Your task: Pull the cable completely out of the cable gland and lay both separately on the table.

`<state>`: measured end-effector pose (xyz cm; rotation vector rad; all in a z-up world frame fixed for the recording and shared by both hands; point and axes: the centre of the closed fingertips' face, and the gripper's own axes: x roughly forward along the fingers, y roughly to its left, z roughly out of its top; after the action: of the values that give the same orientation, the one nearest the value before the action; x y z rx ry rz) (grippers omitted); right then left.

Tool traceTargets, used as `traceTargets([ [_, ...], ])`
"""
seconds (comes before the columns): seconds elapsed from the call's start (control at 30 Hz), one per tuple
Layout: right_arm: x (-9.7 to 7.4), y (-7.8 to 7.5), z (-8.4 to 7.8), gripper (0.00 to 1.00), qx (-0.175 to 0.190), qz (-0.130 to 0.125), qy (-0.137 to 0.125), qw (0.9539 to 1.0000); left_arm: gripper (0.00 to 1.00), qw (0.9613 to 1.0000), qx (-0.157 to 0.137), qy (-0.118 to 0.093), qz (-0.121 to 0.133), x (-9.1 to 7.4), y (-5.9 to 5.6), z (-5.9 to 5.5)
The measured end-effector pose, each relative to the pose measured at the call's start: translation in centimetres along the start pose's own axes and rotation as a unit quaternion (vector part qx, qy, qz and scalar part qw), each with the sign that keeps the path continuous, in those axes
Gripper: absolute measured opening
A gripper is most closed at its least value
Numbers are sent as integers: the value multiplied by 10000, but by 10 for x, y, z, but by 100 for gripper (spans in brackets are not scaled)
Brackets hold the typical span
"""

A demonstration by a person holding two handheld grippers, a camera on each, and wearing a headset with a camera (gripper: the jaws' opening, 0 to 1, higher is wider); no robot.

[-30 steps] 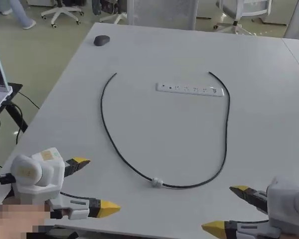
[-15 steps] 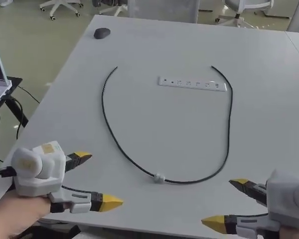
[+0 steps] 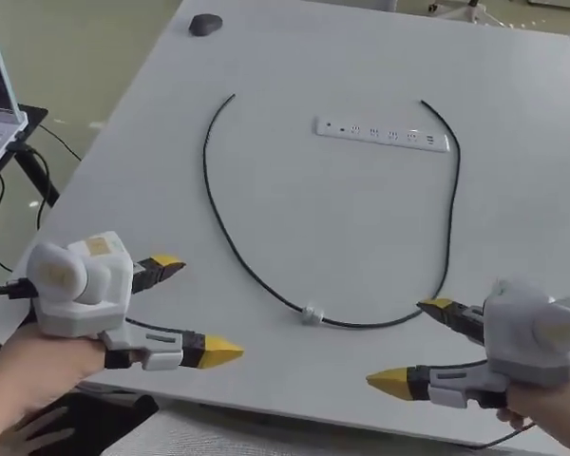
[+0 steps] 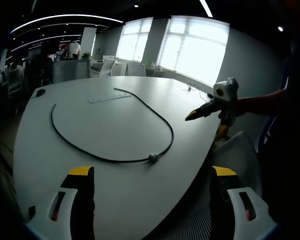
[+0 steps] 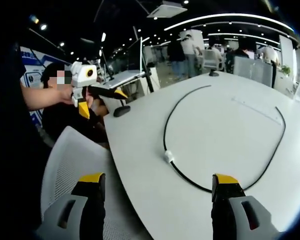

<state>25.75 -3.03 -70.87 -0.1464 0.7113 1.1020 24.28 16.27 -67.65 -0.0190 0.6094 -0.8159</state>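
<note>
Black cable (image 3: 218,223) in a U-shaped loop, white cable gland (image 3: 312,314) threaded at bottom

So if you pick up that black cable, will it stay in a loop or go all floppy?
Probably floppy: the cable is thin and lies in a loose curve flat on the table, so it would likely sag and drag. The small white cable gland threaded on it looks light and might slide along.

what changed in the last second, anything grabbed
Only the headset camera shifted. Nothing grabbed: left tool and right tool hover open as before; the thin black cable stays threaded through the small white cable gland on the white table.
</note>
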Motion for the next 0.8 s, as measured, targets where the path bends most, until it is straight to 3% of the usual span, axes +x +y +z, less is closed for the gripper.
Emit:
traceTargets([
  [0.33,19,-3,5,82,-189,105,164,9996,95,9999,68,121,-87,5,-1,-7],
  [0.47,28,-6,3,79,-259,115,315,9991,94,9995,242,192,-62,7,-1,-11],
  [0.8,46,-20,6,74,-325,99,463,9983,94,9997,154,128,-135,14,-2,-11],
])
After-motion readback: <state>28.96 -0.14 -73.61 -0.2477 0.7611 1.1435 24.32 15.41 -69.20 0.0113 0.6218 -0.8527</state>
